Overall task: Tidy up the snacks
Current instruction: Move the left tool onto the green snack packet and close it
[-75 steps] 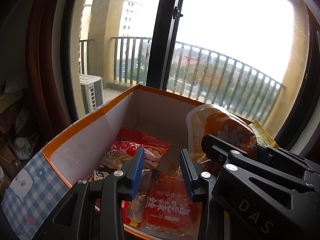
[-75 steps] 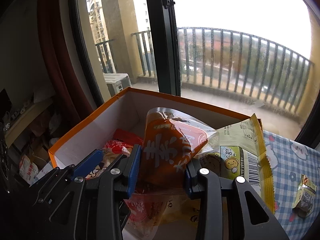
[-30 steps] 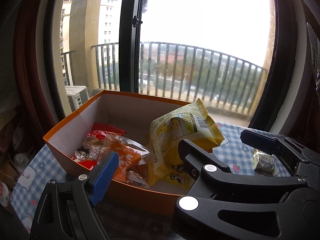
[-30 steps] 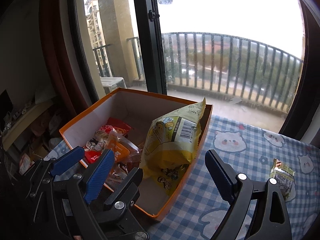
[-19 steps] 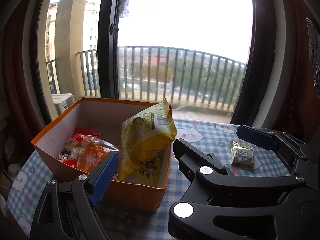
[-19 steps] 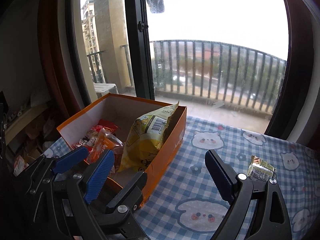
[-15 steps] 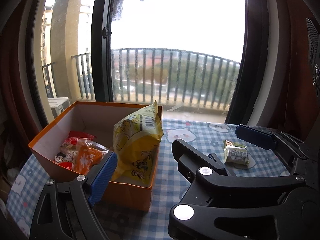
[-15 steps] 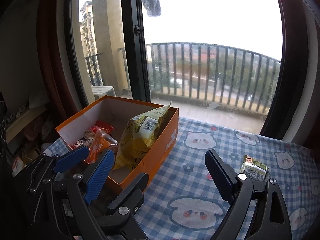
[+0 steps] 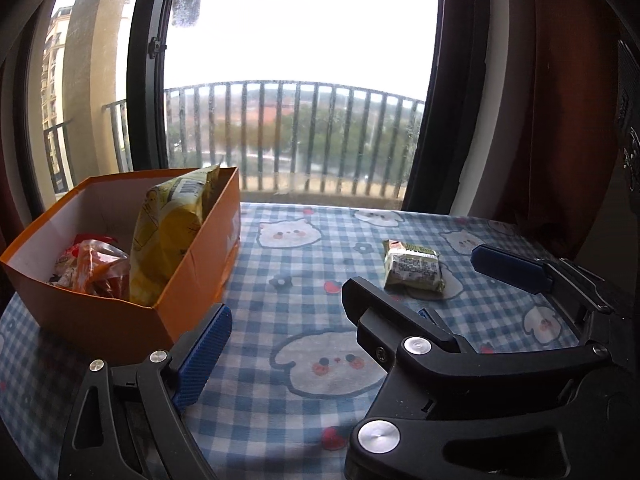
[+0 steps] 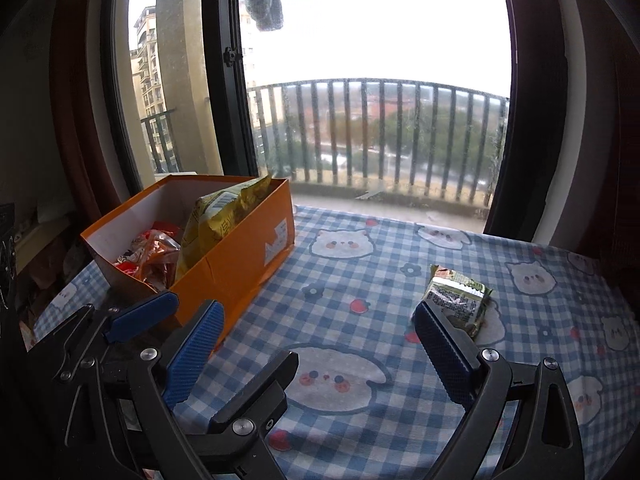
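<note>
Nearest the two cameras, over the blue-and-white checked desk cloth with cartoon cat faces [image 10: 344, 380], both claws hang empty. The left claw [image 9: 280, 312] stands spread about as wide as it goes, its blue ribbed pads holding nothing and touching nothing. The right claw [image 10: 316, 340] is likewise released and wide apart, with only bare cloth between its pads; its right pad [image 10: 442, 354] sits just in front of the last loose snack in the picture, but I cannot tell that it touches it.

That snack — a small, squarish green-and-silver foil packet [image 10: 458, 304] — lies flat on the desk, well apart from the box, towards the right side. It also shows in the left wrist view [image 9: 412, 266], beyond the black frame of the other claw.

Farther off, at the left, stands the open orange cardboard box with white inner walls [image 10: 240, 256]. It already holds a tall yellow crinkled snack bag [image 10: 220, 220] propped upright against its right wall, and beside that some red and orange clear-wrapped packets [image 10: 150, 254] lying low on the floor of the box.

By my judgement the task is nearly done: most snacks are boxed — only the foil packet seems left to fetch and drop in. Behind everything, a large window shows balcony railings [image 10: 380, 136].
</note>
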Motion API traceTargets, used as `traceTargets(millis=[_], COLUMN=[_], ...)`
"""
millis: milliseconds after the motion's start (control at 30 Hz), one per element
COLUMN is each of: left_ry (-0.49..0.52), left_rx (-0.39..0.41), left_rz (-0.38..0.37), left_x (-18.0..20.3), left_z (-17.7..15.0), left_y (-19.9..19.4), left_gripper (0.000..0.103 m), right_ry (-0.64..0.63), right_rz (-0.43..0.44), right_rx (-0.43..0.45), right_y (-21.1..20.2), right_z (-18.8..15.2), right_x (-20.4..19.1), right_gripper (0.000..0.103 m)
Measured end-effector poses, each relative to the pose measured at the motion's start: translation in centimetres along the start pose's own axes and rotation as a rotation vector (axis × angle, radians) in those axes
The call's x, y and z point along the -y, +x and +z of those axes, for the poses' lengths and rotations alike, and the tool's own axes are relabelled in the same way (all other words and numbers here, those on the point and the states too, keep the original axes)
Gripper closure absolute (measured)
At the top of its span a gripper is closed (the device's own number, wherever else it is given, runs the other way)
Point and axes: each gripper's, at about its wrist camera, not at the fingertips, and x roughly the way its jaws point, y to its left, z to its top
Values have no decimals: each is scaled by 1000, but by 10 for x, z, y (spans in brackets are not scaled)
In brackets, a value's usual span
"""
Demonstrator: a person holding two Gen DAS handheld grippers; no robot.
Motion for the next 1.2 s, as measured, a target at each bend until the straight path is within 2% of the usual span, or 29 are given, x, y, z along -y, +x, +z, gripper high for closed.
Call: traceTargets(millis=[433,800,967,1100,1200], left_ry=[118,185,163,143,166], left_rx=[-123,-136,-146,-171,-192], left_rz=[-7,8,14,2,11], left_x=[56,85,93,99,107], left_z=[-7,24,38,44,45], left_y=[57,115,143,167,183], left_gripper=[9,9,9,7,7], right_ry=[50,147,185,173,145], right_rz=[-61,-138,-139,-137,-134], right_rx=[-93,-109,-120,-100,-78], right_y=[27,67,88,98,103], right_z=[-29,-17,-10,-4,-3], right_x=[70,129,153,168,176], right_gripper=[6,4,4,4,4])
